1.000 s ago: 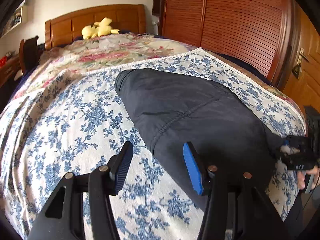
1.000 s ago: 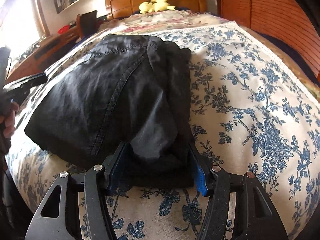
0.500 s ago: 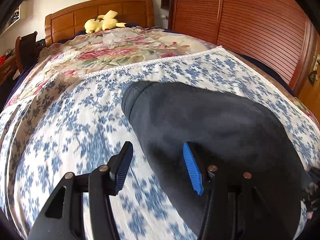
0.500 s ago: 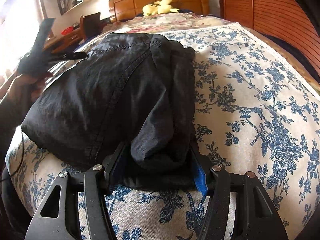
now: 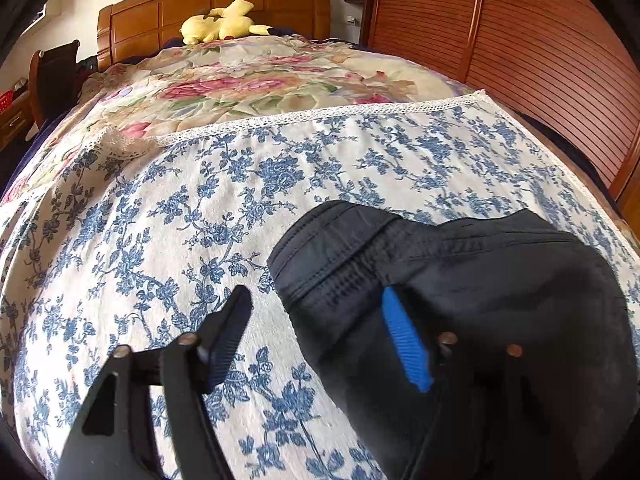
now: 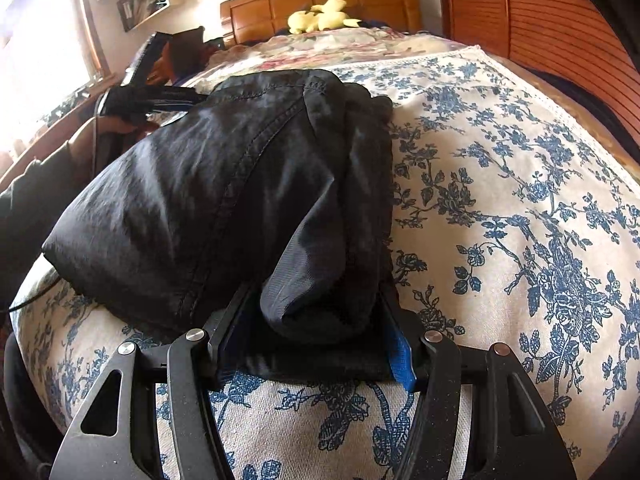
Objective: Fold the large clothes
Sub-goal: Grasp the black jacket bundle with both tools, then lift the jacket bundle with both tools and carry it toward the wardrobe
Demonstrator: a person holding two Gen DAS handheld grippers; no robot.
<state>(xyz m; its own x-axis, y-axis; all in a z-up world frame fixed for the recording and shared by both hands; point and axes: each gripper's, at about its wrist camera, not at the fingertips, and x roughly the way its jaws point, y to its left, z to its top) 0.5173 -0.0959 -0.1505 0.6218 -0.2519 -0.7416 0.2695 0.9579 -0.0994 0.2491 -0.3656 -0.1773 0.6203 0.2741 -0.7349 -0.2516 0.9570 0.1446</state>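
A folded black garment [image 6: 208, 184] lies on the blue-flowered sheet [image 6: 500, 200]. My right gripper [image 6: 312, 292] is shut on its near end, and bunched fabric fills the gap between the pads. In the left wrist view the garment's stitched far end [image 5: 460, 280] lies at the lower right. My left gripper [image 5: 316, 294] hovers over that corner with its jaws opening. One finger [image 5: 228, 332] is over the sheet, the blue pad [image 5: 404, 340] is over the cloth, and the garment's edge lies loose between them. The right wrist view shows the left gripper [image 6: 160, 96] at the garment's far left corner.
The bed carries a rose-patterned quilt [image 5: 260, 84] beyond the sheet, a yellow plush toy [image 5: 220, 24] and a wooden headboard [image 5: 208, 4]. A slatted wooden wardrobe [image 5: 520, 40] runs along the right. A person's hand [image 6: 116, 128] and dark sleeve [image 6: 32, 200] are at the left.
My left gripper has travelled along the garment to its far stitched end, and its jaws stand wider than before. The right gripper has kept still, shut on the garment's near end.
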